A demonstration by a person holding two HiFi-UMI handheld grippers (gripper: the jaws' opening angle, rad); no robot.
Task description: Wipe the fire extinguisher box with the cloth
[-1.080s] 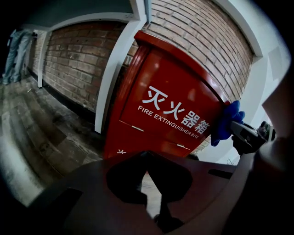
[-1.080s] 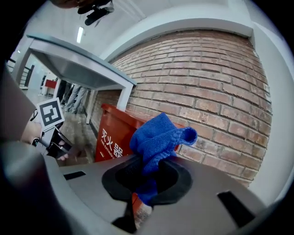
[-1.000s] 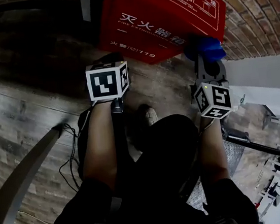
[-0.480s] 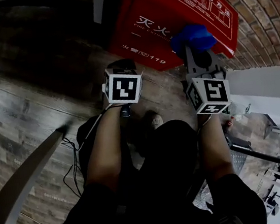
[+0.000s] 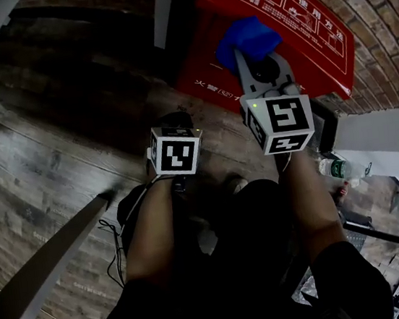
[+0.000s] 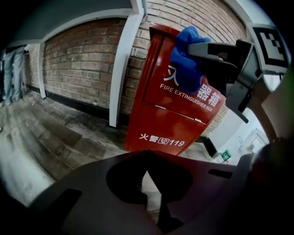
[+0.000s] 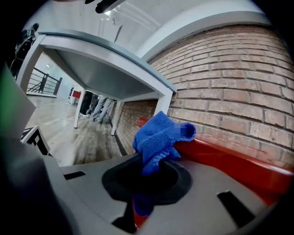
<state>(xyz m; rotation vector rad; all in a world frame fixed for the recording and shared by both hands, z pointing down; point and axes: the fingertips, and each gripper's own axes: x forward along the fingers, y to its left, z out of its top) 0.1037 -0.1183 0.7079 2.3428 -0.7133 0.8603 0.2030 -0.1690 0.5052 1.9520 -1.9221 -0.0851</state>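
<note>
right tongs point(image 5: 260, 63): grip cloth point(image 5: 245, 38) at box point(image 5: 307, 39) top; left tongs point(image 6: 147, 158): closed

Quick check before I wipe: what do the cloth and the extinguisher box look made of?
Cloth: bright blue, nubbly looped weave, soft folds; likely microfibre. Fire extinguisher box: smooth red panels, slight sheen, crisp edges, white printed lettering; probably painted sheet metal, possibly plastic.

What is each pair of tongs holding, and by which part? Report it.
Right tongs: the blue cloth, pinched at one bunched end. Left tongs: shut, holding nothing.
</note>
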